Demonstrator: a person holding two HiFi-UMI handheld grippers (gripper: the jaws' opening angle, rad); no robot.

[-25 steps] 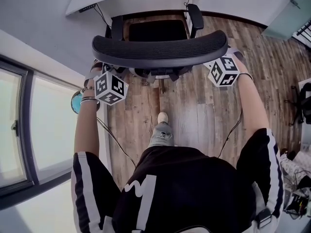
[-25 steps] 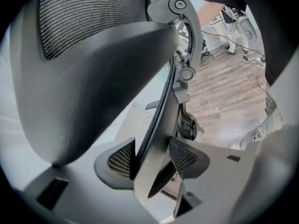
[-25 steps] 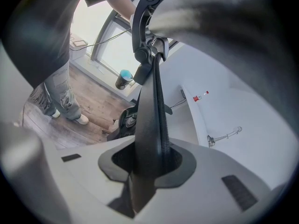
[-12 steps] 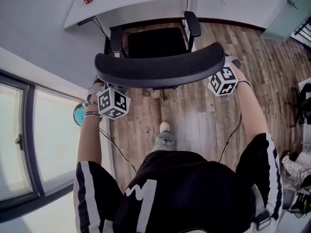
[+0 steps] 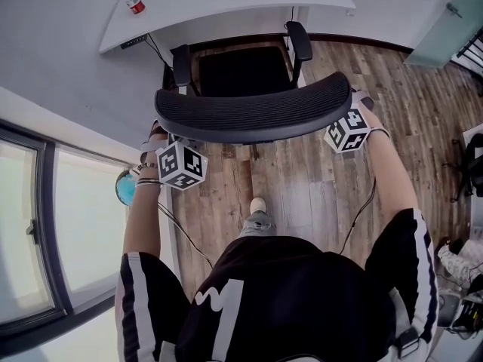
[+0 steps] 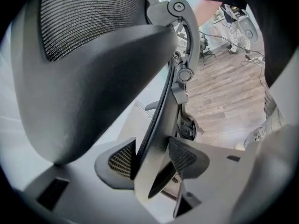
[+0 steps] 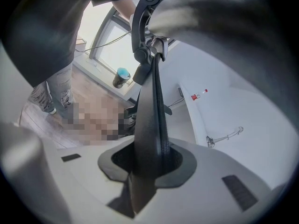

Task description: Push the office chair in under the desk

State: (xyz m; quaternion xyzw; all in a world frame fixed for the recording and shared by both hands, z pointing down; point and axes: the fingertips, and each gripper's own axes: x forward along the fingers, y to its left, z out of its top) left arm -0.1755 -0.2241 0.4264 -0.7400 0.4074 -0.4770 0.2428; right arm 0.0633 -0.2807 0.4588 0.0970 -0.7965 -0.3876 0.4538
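Observation:
A black mesh office chair [image 5: 253, 115] faces the white desk [image 5: 226, 2], its seat [image 5: 241, 70] and armrests at the desk's front edge. Both grippers hold the backrest from behind, their fingertips hidden under its top rim in the head view. The left gripper's marker cube [image 5: 181, 164] sits at the back's left side, the right gripper's cube [image 5: 347, 130] at its right side. My left gripper [image 6: 152, 160] is shut on the backrest's frame edge [image 6: 161, 125]. My right gripper [image 7: 147, 160] clamps the opposite frame edge [image 7: 152, 115].
A small red-capped bottle [image 5: 136, 4] stands on the desk, and cables [image 5: 155, 25] hang below its left end. A window [image 5: 30, 225] and a blue round object [image 5: 126, 188] lie to the left. Wood floor [image 5: 317, 187] spreads behind the chair; clutter lies at the far right [image 5: 464, 262].
The chair, both grippers and the person have moved a little toward the desk, and more of the desk top shows. Both grips on the backrest look the same.

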